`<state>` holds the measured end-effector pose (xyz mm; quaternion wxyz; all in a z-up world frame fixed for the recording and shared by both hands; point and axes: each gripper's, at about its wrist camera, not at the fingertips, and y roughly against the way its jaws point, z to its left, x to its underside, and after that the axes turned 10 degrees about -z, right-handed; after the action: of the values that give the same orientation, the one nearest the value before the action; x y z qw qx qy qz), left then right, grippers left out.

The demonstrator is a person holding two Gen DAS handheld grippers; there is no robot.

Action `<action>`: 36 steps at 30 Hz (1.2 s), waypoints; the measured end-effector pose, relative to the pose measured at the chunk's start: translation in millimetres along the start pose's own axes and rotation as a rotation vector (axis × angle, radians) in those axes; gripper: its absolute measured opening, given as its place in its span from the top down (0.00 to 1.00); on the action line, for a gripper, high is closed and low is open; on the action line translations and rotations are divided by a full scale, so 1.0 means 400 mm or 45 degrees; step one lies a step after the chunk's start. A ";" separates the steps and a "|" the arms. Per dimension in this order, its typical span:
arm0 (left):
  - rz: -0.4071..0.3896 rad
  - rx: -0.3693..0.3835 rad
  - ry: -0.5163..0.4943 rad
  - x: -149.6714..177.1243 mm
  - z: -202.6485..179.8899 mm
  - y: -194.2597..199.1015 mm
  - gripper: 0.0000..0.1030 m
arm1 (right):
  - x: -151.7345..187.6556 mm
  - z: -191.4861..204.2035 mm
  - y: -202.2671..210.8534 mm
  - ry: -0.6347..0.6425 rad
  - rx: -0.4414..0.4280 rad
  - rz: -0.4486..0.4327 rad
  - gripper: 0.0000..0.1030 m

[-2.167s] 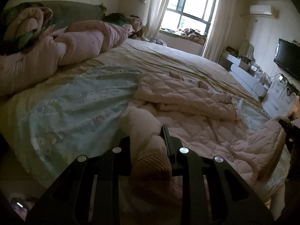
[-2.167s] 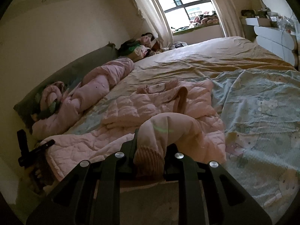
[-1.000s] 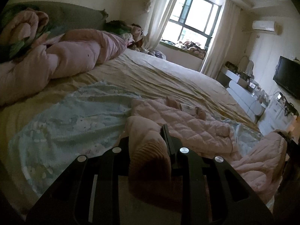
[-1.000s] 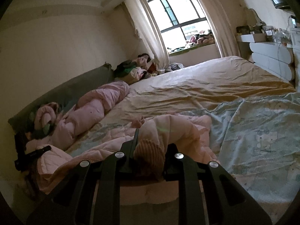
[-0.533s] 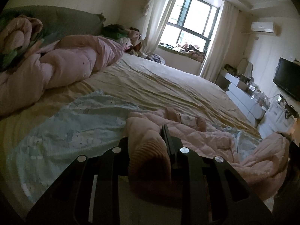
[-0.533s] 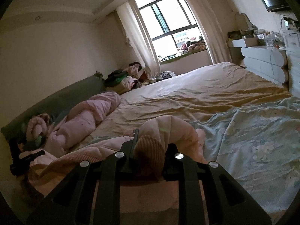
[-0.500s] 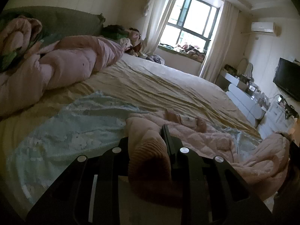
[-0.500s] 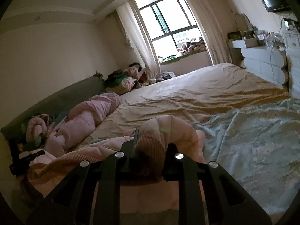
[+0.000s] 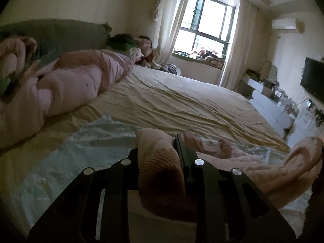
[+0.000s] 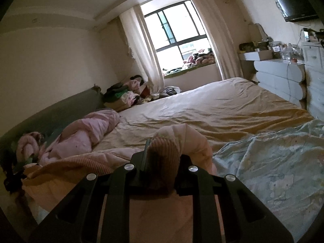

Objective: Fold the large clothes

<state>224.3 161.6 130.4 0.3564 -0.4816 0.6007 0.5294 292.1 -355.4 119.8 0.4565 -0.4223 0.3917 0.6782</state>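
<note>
the left gripper [image 9: 160,151] is clamped on a ribbed cuff [image 9: 162,168] of the pink quilted jacket [image 9: 253,162], which trails rightward over the light blue patterned blanket [image 9: 85,141] on the bed [image 9: 182,105]. the right gripper [image 10: 162,154] pinches the other ribbed cuff [image 10: 164,151], sleeve arching ahead of it. a rolled pink duvet [image 10: 87,133] lies by the grey headboard [image 10: 60,111].

- Daylight enters solely through the window [image 9: 204,34]; panes overexposed, glaring.
- Room interior dim, warm-toned; near foreground in shadow.
- Strong fisheye curvature, black vignette corners.
- Slight softness in the left view; right view sharper.
</note>
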 end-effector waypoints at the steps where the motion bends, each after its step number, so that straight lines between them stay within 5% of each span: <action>1: -0.008 -0.009 -0.009 -0.002 -0.003 -0.008 0.83 | -0.002 -0.002 -0.014 0.005 0.012 -0.002 0.84; 16: -0.116 -0.119 -0.016 0.066 -0.017 -0.130 0.81 | 0.057 -0.029 -0.170 0.137 0.203 0.040 0.84; 36: -0.038 -0.103 -0.056 0.155 0.007 -0.209 0.73 | 0.161 -0.046 -0.331 0.223 0.389 0.180 0.84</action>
<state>286.7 153.8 47.4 0.3577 -0.4927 0.5636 0.5583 407.1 -317.3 34.3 0.4307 -0.3768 0.5569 0.6019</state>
